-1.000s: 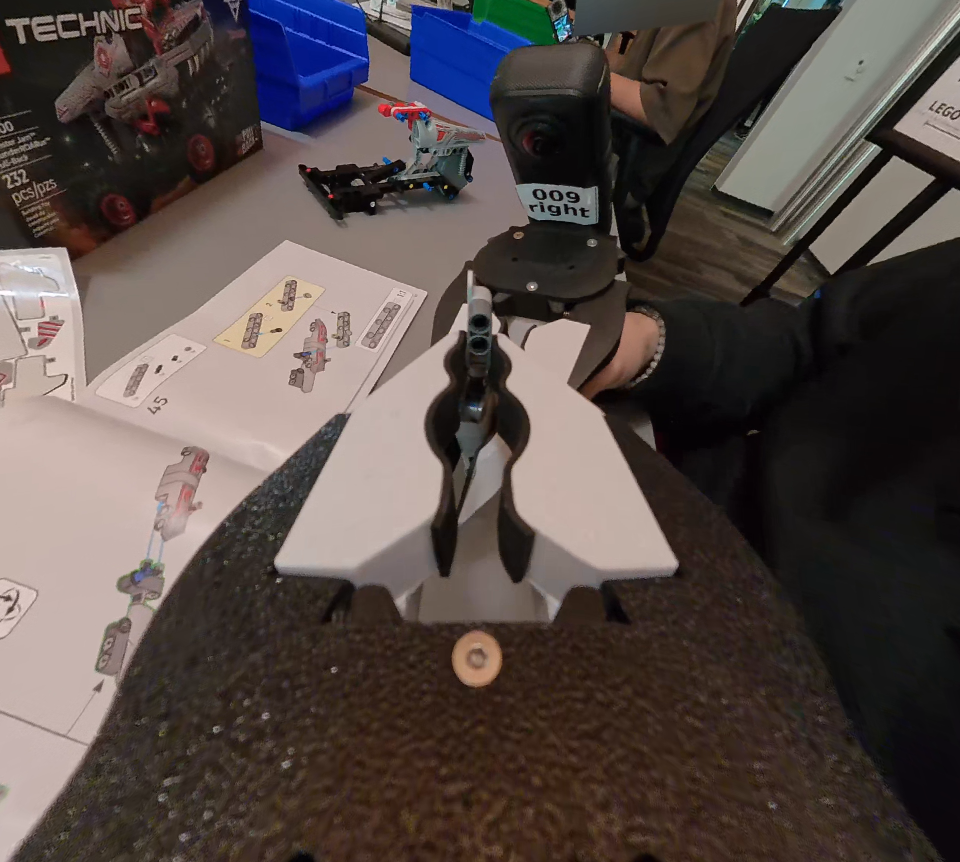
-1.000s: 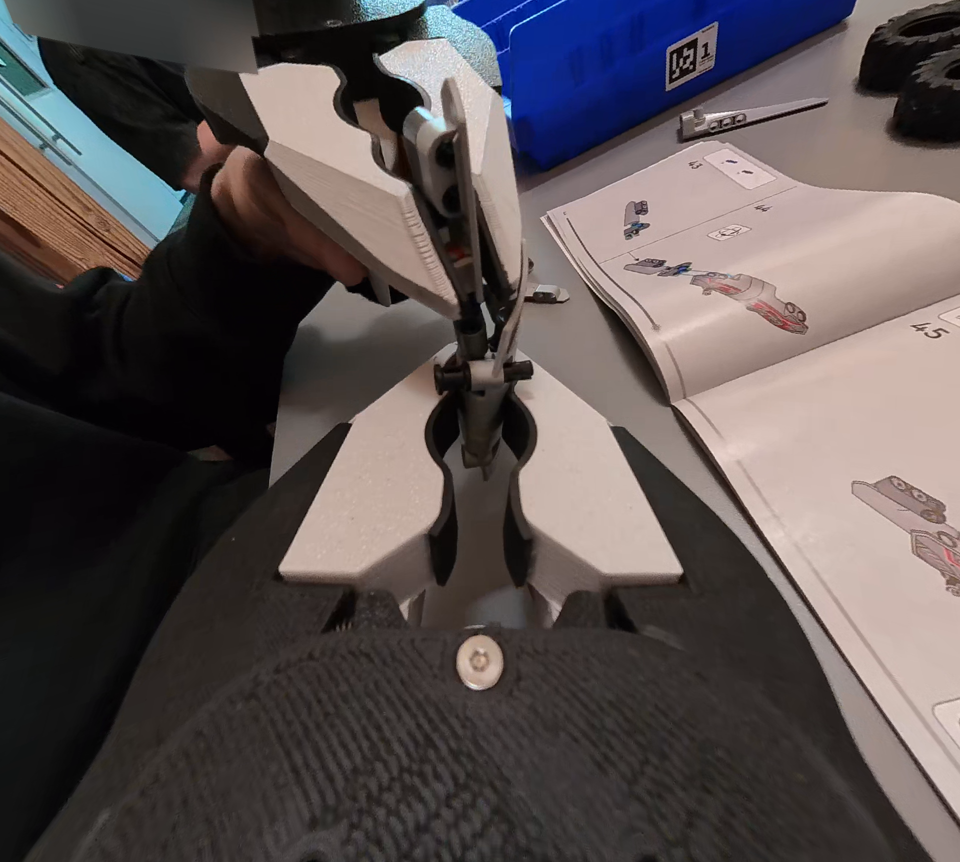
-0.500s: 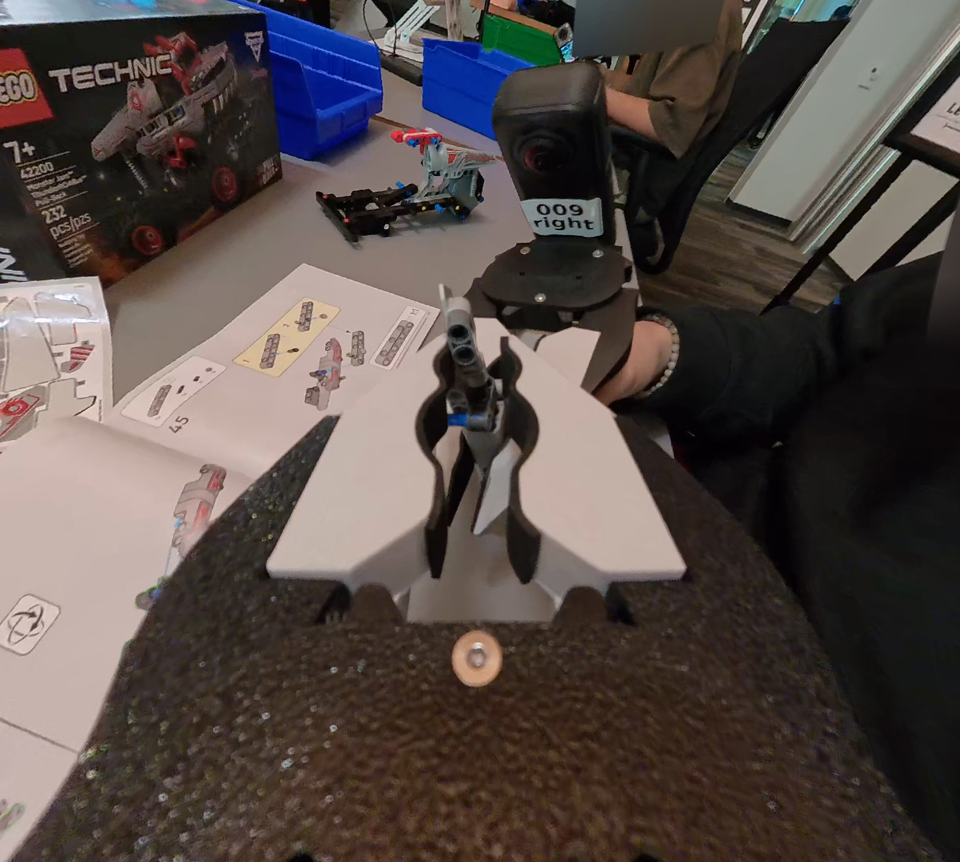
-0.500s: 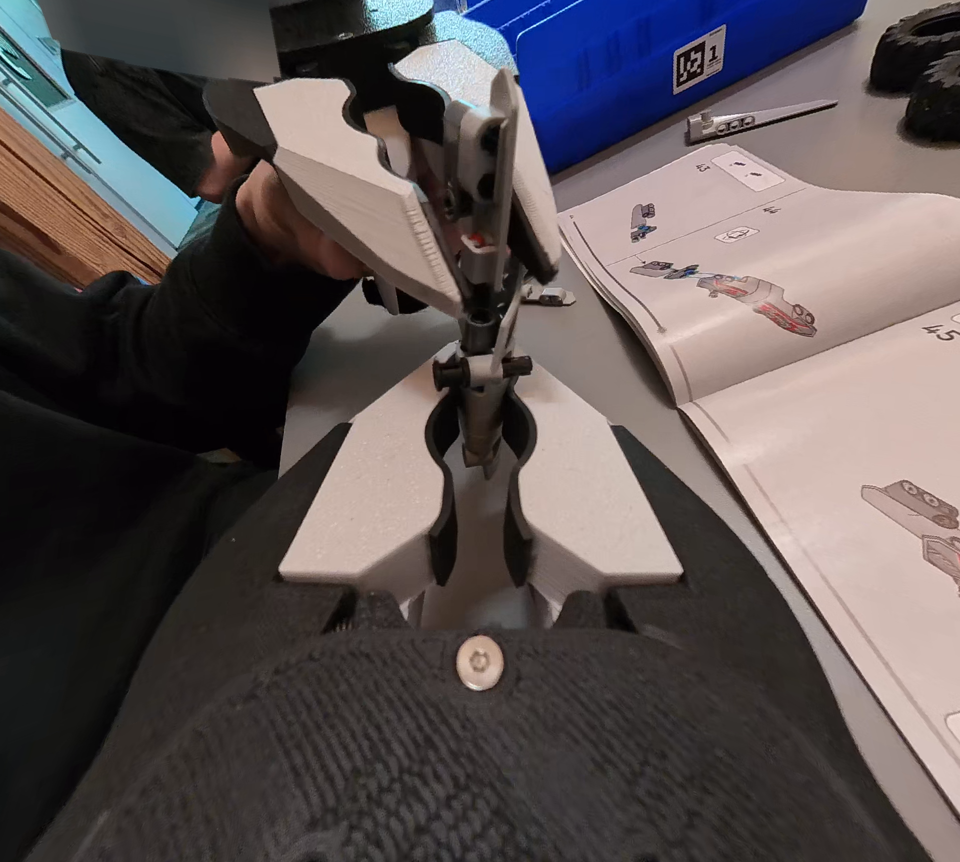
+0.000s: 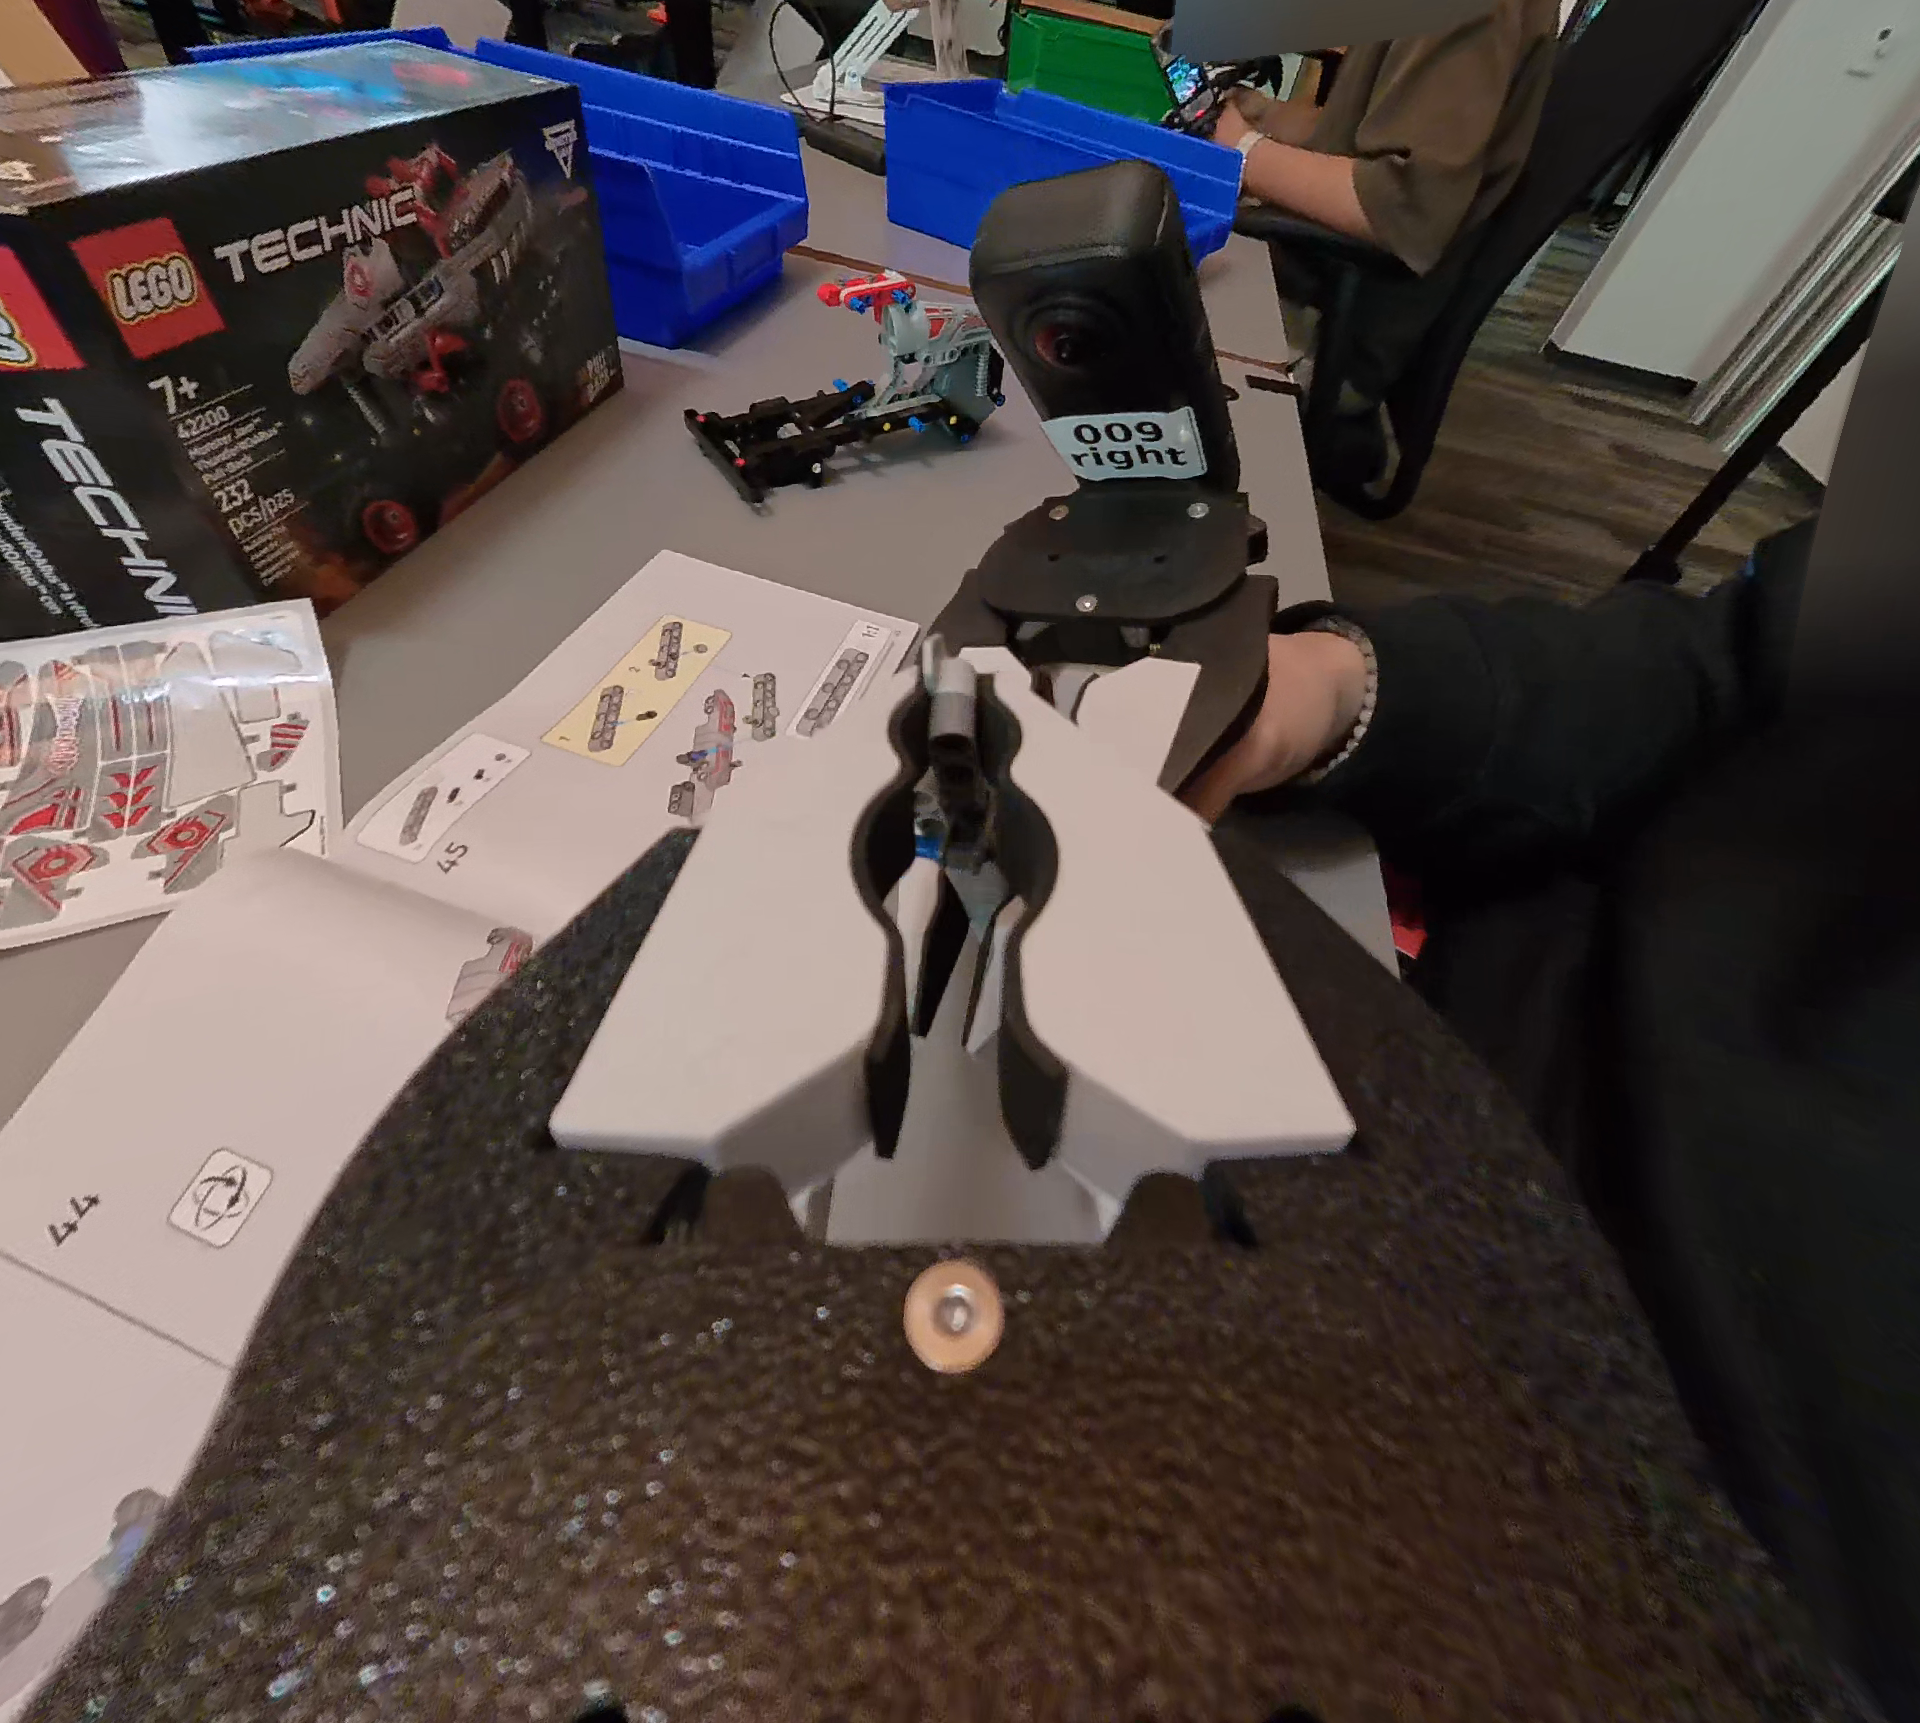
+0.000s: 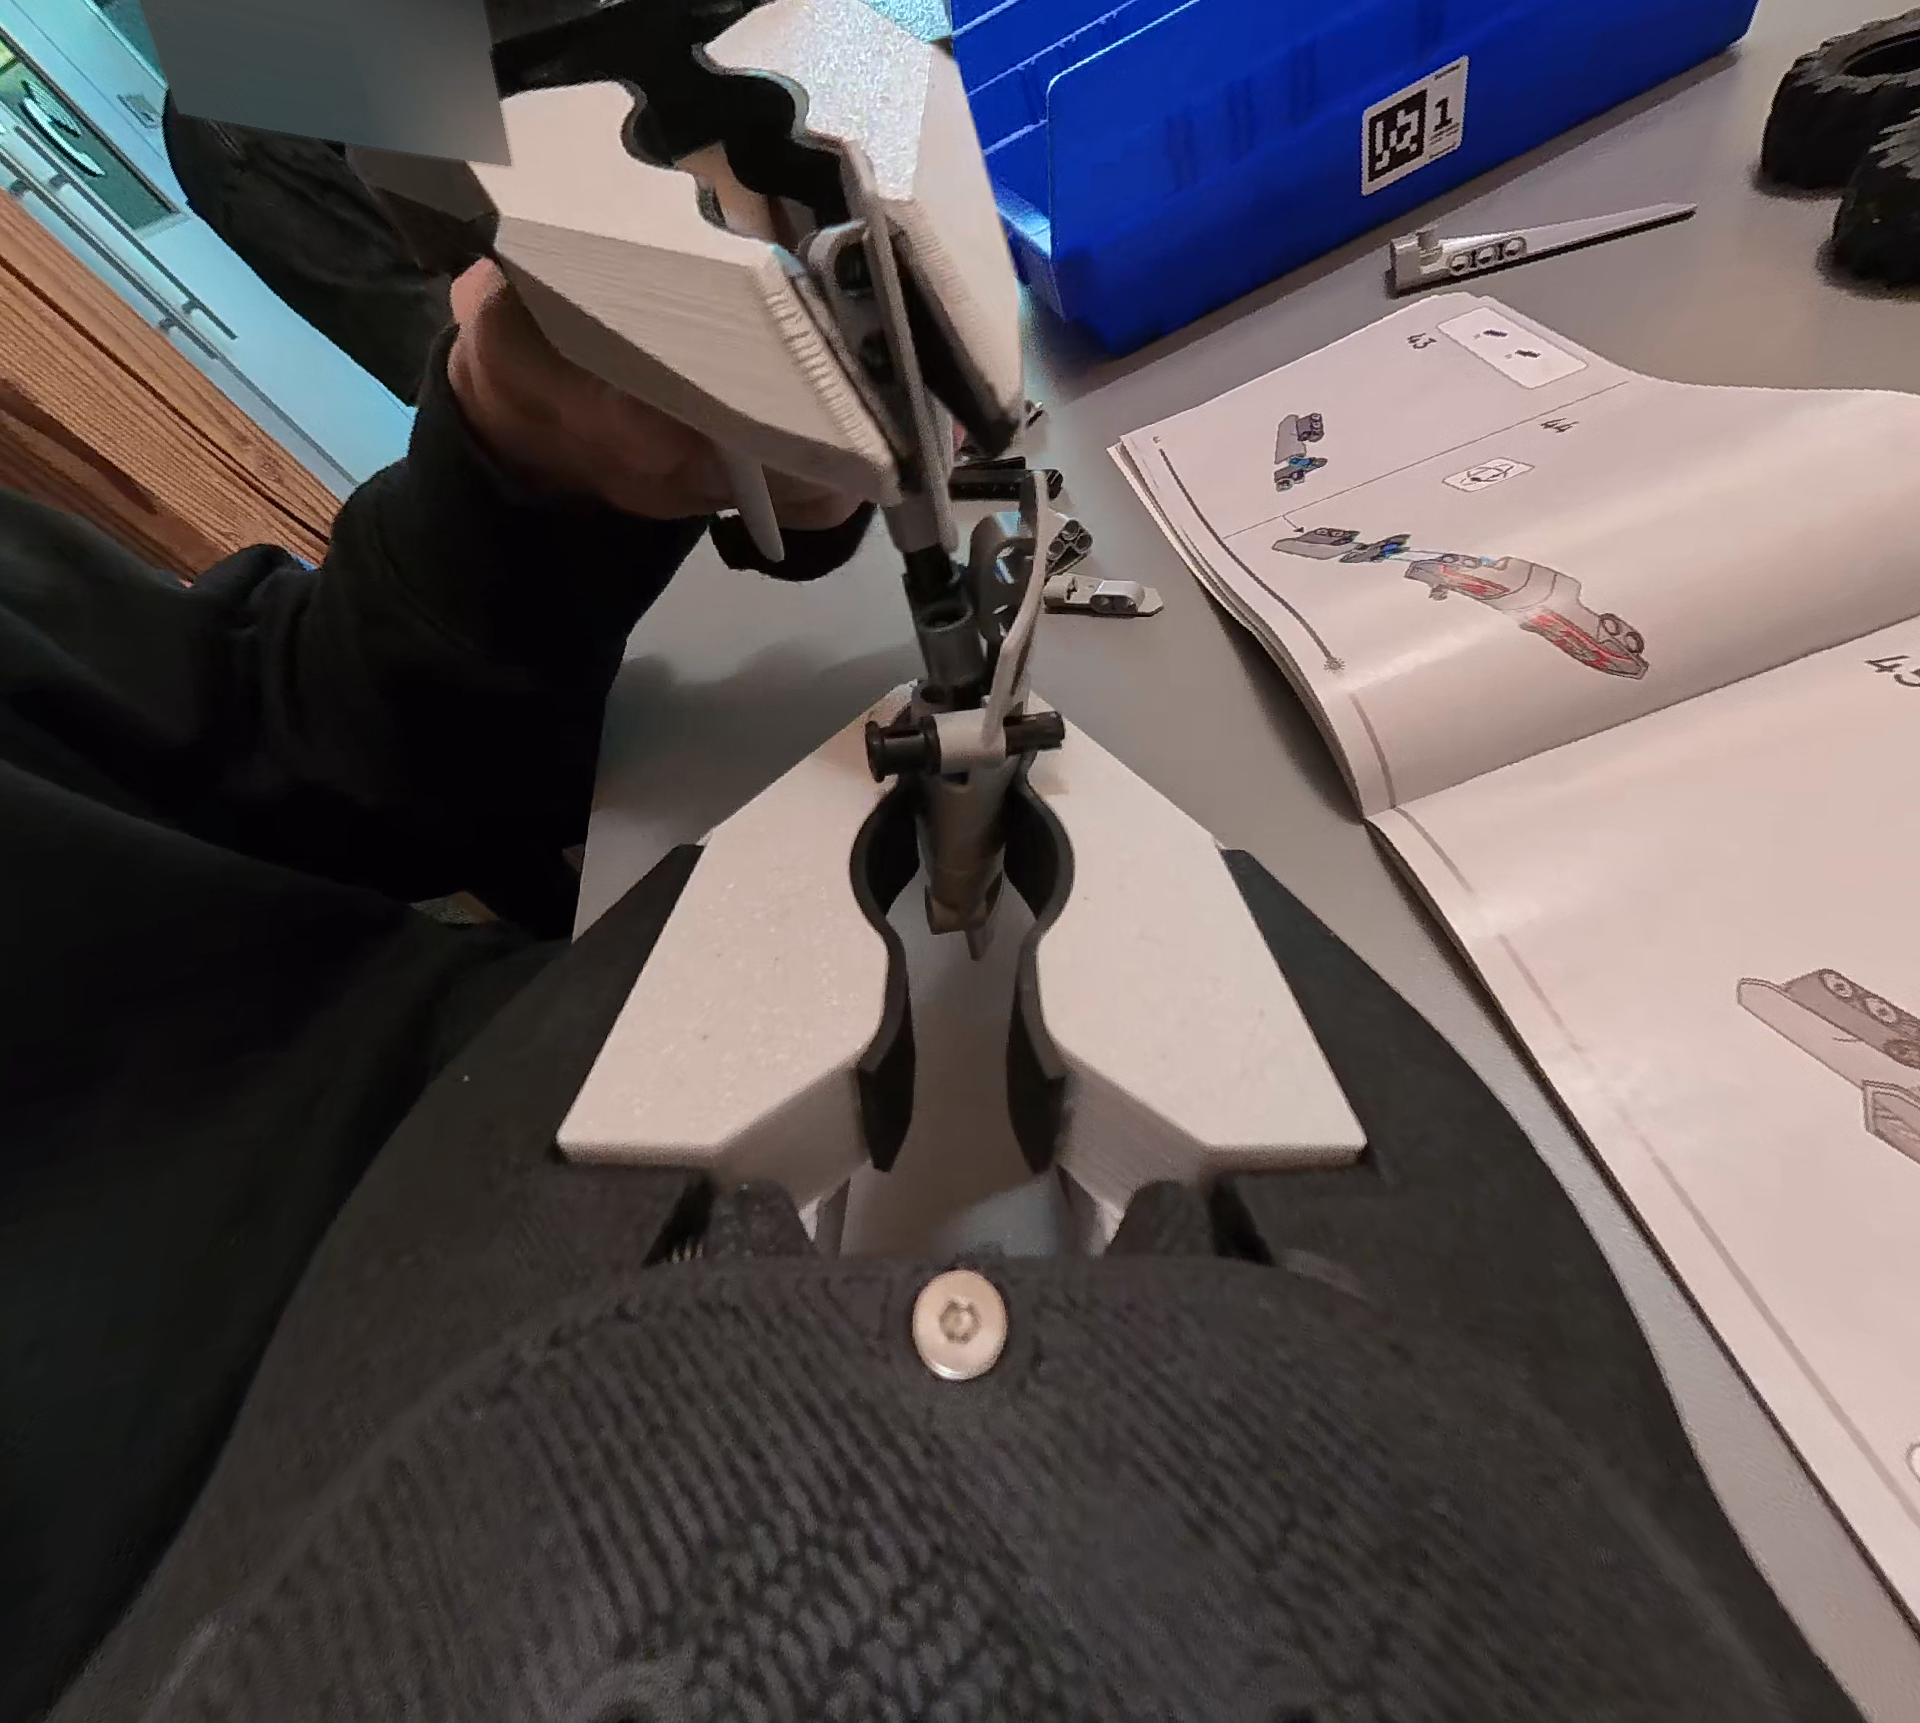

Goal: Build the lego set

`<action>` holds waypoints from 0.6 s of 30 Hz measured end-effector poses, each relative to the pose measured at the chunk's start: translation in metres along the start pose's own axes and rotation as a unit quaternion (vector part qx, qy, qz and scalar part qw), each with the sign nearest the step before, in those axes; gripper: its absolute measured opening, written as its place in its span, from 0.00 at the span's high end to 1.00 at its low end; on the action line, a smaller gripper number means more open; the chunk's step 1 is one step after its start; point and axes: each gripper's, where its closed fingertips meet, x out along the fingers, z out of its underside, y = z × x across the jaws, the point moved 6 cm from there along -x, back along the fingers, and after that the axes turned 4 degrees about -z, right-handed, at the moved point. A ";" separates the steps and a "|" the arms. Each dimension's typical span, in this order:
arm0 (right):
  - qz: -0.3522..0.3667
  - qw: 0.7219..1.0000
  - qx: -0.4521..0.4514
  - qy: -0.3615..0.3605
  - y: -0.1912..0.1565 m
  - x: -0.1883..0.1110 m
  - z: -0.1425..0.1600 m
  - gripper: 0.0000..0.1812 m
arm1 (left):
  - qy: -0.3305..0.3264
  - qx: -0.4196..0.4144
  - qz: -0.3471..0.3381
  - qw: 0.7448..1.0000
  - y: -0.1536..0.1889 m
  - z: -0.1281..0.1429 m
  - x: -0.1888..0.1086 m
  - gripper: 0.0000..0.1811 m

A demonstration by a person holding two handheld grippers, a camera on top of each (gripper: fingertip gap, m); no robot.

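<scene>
We hold the grey beam (image 6: 878, 302) pinched in the left gripper (image 6: 914, 437), tilted just above the pinned piece (image 6: 961, 800) clamped in the right gripper (image 6: 961, 738). We should line up holes with pins and press straight, both well apart from the chassis (image 5: 831, 416).

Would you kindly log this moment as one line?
left gripper: shut on grey beam | right gripper: shut on grey piece | both raised above manual, pieces meeting tip to tip
</scene>
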 end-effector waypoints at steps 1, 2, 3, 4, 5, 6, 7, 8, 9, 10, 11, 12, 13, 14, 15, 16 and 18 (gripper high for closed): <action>-0.001 1.000 0.000 0.000 0.000 0.000 0.000 0.95 | -0.001 -0.002 0.004 1.000 0.000 0.000 0.000 0.97; 0.000 1.000 0.001 0.000 0.000 0.000 0.000 0.95 | -0.002 -0.004 0.007 1.000 0.001 0.000 0.000 0.98; 0.000 1.000 0.000 0.001 0.000 0.000 0.000 0.95 | -0.003 -0.004 0.007 1.000 0.001 0.000 0.000 0.97; -0.001 1.000 0.001 0.000 0.000 0.000 0.000 0.95 | -0.005 -0.005 0.009 1.000 0.001 0.000 0.000 0.98; -0.002 1.000 0.000 -0.001 0.000 0.000 0.000 0.95 | -0.008 -0.005 0.012 1.000 0.002 0.000 0.000 0.98; -0.003 1.000 -0.002 -0.002 -0.001 0.000 0.000 0.95 | -0.009 -0.003 0.011 1.000 0.002 0.000 0.000 0.98; -0.003 1.000 -0.003 -0.002 -0.001 0.000 0.000 0.95 | -0.008 -0.002 0.015 1.000 0.003 0.000 0.000 0.98; -0.005 1.000 -0.004 -0.003 -0.002 0.001 0.000 0.95 | -0.006 -0.001 0.022 1.000 0.004 0.000 0.000 0.98; -0.008 1.000 -0.006 -0.005 -0.002 0.001 0.001 0.95 | -0.006 -0.005 0.026 1.000 0.004 0.000 -0.001 0.98; -0.009 1.000 -0.008 -0.007 -0.003 0.001 0.001 0.95 | -0.009 -0.014 0.027 0.999 0.003 0.001 -0.001 0.98; -0.009 1.000 -0.012 -0.009 -0.004 0.002 0.001 0.95 | -0.012 -0.022 0.031 0.999 0.003 0.001 -0.002 0.98; -0.011 1.000 -0.015 -0.012 -0.005 0.002 0.002 0.95 | -0.013 -0.025 0.036 0.999 0.003 0.001 -0.002 0.98; -0.012 1.000 -0.017 -0.013 -0.005 0.003 0.002 0.95 | -0.015 -0.024 0.035 0.999 0.003 0.001 -0.003 0.98; -0.011 1.000 -0.017 -0.013 -0.005 0.003 0.002 0.95 | -0.019 -0.023 0.037 0.999 0.004 0.001 -0.002 0.97; -0.013 1.000 -0.018 -0.017 -0.005 0.003 0.002 0.95 | -0.028 -0.027 0.041 0.998 0.005 0.001 -0.002 0.97; -0.013 0.999 -0.021 -0.023 -0.006 0.005 0.003 0.95 | -0.040 -0.032 0.039 0.998 0.006 0.002 -0.002 0.97; -0.005 0.999 -0.029 -0.033 -0.007 0.007 0.004 0.95 | -0.057 -0.035 0.032 0.997 0.006 0.003 -0.003 0.97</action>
